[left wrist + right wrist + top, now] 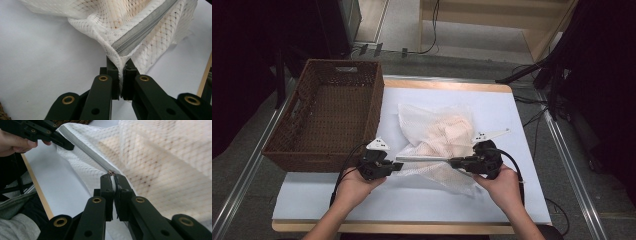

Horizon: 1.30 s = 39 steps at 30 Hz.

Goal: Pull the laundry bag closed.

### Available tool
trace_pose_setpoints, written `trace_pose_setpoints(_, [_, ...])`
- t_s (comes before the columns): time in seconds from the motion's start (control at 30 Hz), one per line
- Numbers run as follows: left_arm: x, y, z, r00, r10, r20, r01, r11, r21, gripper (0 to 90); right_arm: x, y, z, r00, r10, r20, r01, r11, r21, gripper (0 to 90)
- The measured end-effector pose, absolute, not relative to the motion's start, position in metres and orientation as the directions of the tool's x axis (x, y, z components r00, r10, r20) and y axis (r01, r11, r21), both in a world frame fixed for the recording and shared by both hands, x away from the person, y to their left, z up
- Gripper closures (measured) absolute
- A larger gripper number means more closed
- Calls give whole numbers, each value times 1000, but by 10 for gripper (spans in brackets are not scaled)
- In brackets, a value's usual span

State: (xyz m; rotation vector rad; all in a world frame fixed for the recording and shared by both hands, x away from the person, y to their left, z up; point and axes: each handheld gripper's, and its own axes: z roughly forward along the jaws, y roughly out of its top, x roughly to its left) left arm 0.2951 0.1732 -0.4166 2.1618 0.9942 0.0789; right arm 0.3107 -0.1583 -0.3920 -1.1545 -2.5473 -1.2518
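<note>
A white mesh laundry bag (pixel 418 116) lies on the white table cover, with a peach-coloured garment (pixel 446 131) inside it. Its grey zipper (pixel 424 159) is stretched taut along the near edge between my two grippers. My left gripper (pixel 401 166) is shut on the bag's corner at the zipper's end (pixel 117 51); in the left gripper view the jaws pinch the mesh seam (pixel 120 63). My right gripper (pixel 452 161) is shut on the small zipper pull (pixel 110 172), which sits between its fingertips (pixel 112 177). The right gripper view also shows the left gripper (pixel 67 145) farther along the zipper (pixel 87 148).
An open brown wicker basket (pixel 373 107) stands at the table's left, close beside the bag. The table's wooden front edge (pixel 412 228) runs just behind my hands. Bare white cover (pixel 422 200) lies in front of the bag and to its right.
</note>
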Motion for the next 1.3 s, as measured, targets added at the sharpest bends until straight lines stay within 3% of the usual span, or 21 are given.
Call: trace_pose_setpoints(1.3, [298, 177, -408, 689, 678, -254, 639, -405, 654, 886, 314, -225, -396, -600, 699, 389, 725, 271, 633, 876])
